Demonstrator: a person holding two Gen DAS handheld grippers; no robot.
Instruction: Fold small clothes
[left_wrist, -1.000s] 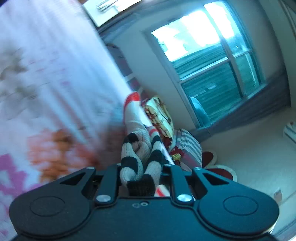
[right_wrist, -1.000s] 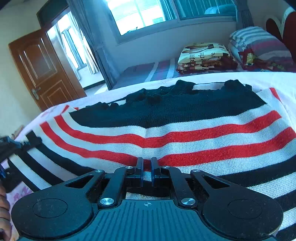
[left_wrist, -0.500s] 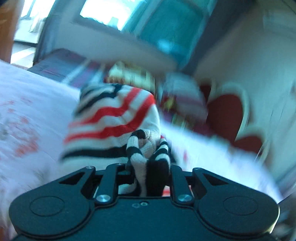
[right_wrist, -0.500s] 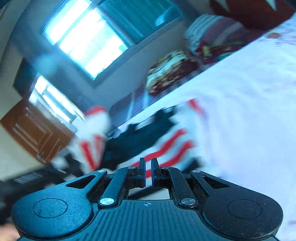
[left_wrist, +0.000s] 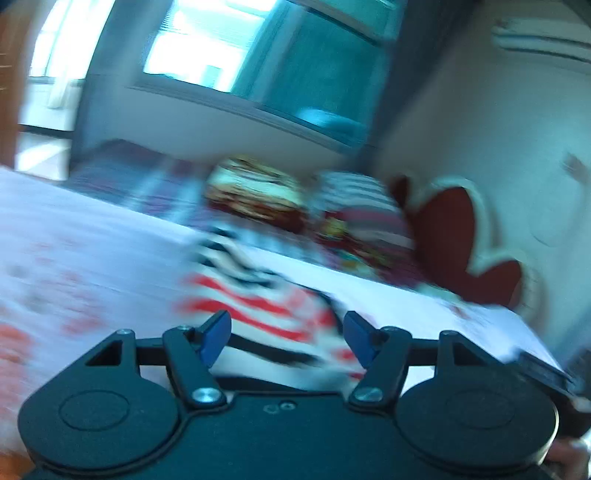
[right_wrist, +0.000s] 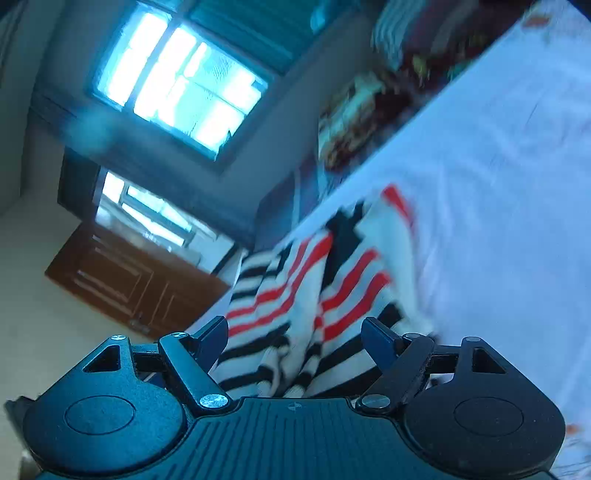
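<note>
The bedroom is bright from a large window, and a wide bed with a pale flowered sheet (right_wrist: 498, 155) fills most of it; at its far end there are patterned pillows (left_wrist: 255, 192) and a red heart-shaped headboard (left_wrist: 454, 236). On the sheet lies the small knitted sweater with red, black and white stripes (right_wrist: 314, 288), in a loose, partly folded heap with a dark part at the top. Both views are blurred, so the exact shape of the folds is hard to read.

The left hand-held gripper (left_wrist: 287, 338) is released, its blue-tipped fingers wide apart and nothing between them; the sweater is just in front of it on the bed. The right hand-held gripper (right_wrist: 293, 341) is also released, with its fingers spread above the near edge of the same sweater and not pinching it.

I judge that one fold is just laid down and the person is between grasps. The next move probably calls for choosing two new points on the near edge or the sides, closing on one layer only, and bringing it over evenly. The soft knit may slide or bunch if it is taken too deep.
</note>
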